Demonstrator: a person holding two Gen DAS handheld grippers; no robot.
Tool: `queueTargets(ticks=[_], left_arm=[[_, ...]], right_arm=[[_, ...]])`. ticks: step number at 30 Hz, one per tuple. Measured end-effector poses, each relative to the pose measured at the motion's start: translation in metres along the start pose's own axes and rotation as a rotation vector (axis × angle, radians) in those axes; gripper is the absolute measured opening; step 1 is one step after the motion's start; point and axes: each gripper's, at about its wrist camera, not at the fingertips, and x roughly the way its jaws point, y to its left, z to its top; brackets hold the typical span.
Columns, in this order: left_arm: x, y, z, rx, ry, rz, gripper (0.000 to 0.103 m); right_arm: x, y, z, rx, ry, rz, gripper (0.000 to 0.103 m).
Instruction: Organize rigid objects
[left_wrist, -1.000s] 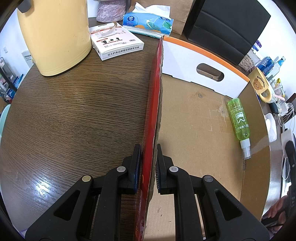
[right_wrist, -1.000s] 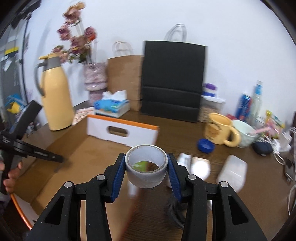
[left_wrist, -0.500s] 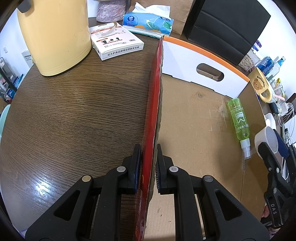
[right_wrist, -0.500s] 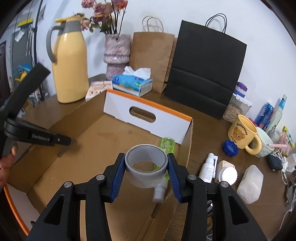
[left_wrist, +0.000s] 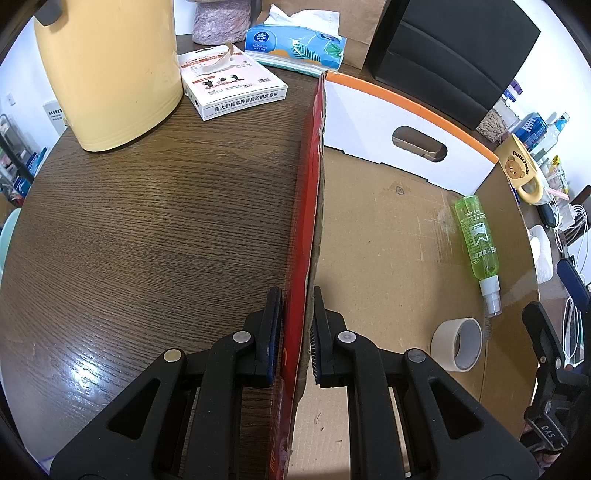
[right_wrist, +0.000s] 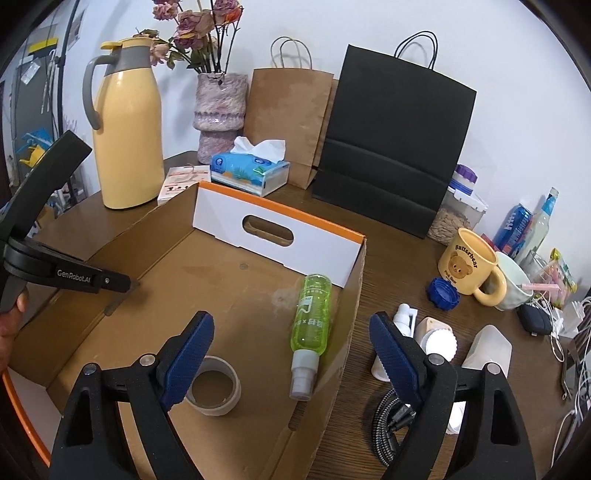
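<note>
The right tool (right_wrist: 291, 354) has just sprung apart, empty, above one tape roll (right_wrist: 213, 386) lying on the box (right_wrist: 236, 273) floor. Beside it lies one green spray bottle (right_wrist: 312, 317). The left tool (left_wrist: 297, 338) clamps the box's side wall on the counter (left_wrist: 166, 221).

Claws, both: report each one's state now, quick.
Left claw: shut on the box wall.
Right claw: open, jaws just opened, nothing between them; the tape lies on the box floor.
</note>
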Motion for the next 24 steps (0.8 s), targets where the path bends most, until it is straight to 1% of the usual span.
queueTargets(ticks=[5,8,11,14,18,24], left_arm=[[0.000,0.000,0.000,0.000,0.000,0.000,0.010],[0.000,0.000,0.000,0.000,0.000,0.000,0.010],[0.000,0.000,0.000,0.000,0.000,0.000,0.010],[0.000,0.000,0.000,0.000,0.000,0.000,0.010],[0.000,0.000,0.000,0.000,0.000,0.000,0.010],[0.000,0.000,0.000,0.000,0.000,0.000,0.010]], right_arm=[[0.000,-0.002,0.000,0.014,-0.008,-0.003,0.090],[-0.004,-0.006,0.000,0.035,-0.031,-0.005,0.090],[-0.009,-0.015,-0.001,0.065,-0.057,-0.025,0.090],[-0.015,-0.029,-0.004,0.106,-0.075,-0.058,0.090],[-0.022,-0.052,-0.013,0.161,-0.086,-0.122,0.090],[-0.028,-0.087,-0.037,0.237,-0.057,-0.214,0.090]])
